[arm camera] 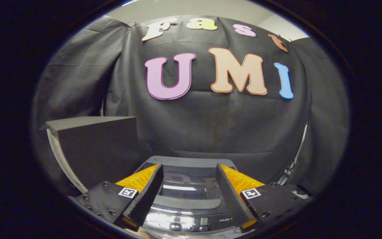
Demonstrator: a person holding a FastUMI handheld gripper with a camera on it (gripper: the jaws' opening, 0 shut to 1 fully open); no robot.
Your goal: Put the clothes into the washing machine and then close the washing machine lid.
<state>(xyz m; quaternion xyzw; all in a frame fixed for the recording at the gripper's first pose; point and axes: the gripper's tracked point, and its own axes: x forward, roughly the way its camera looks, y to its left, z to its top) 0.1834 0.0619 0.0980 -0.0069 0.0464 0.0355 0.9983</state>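
Your fingers (188,186): wide apart, holding nothing. Washing machine (187,199), lid (186,191) shut, between/below them. Dark box (95,146) to the left.

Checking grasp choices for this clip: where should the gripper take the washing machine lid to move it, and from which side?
Probably the lid's near edge, just above the control panel, approached from above and in front. The lid lies flat and glossy between the open gripper's fingers, which hold nothing.

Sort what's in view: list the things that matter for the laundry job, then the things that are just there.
For the job:
- washing machine, below and between the fingers, its glossy lid down
- hand-held gripper, open, holding nothing

Just there:
- dark box, beside the machine, beyond one finger
- black cloth wall behind
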